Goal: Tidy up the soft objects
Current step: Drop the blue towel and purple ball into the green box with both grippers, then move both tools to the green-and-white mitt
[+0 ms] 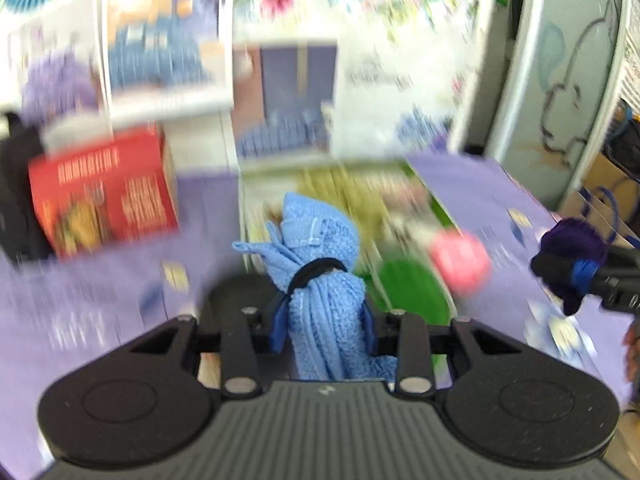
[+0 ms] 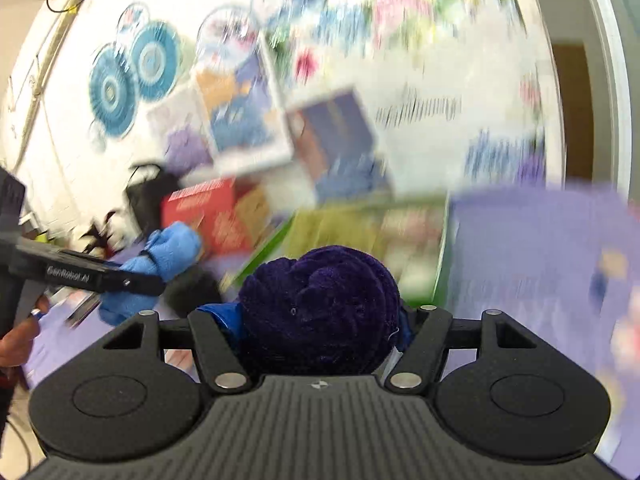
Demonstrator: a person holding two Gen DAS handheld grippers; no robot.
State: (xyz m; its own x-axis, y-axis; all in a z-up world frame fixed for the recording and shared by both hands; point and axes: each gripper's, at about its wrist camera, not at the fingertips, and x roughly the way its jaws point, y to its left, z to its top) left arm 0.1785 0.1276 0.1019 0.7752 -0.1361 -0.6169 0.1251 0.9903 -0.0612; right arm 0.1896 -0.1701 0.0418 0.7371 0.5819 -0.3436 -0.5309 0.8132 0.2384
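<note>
**Tongs loaded on both sides: transfer step in hand**

Left wrist view. Left tongs [image 1: 324,320] are clamped on a light blue towel bundle [image 1: 320,280], which is rolled and tied near its middle with a black hair band [image 1: 316,270]. The blue pads [image 1: 280,322] press on the lower part of the bundle; the upper part stands free above them. The bundle is carried clear of the purple worktop [image 1: 120,276]. Behind it lie a green mat [image 1: 412,292] and a pink object [image 1: 460,264], too blurred to name. A red box [image 1: 104,200] stands at the left. At the right edge, the right tongs [image 1: 576,276] appear side-on with a dark purple bundle [image 1: 572,240] between them.

Right wrist view. Right tongs [image 2: 320,320] are closed on the dark purple bundle [image 2: 320,308], a rolled plush cloth that fills the gap between the jaws and hides most of both pads. At the left, the left tongs [image 2: 156,280] hold the light blue towel bundle [image 2: 160,260] above the worktop [image 2: 540,260], near the red box [image 2: 200,216]. The green mat [image 2: 360,232] lies directly beyond the purple bundle. The background is heavily smeared.

Step in hand. Judged from these views, both bundles are gripped and off the worktop: pickup is complete and carriage is under way.

Next move. No bin or basket can be identified in the blur, so the destination must be located first. Keep both grips firm during travel. Each bundle is soft and will compress, so release only once it rests on its target surface.
</note>
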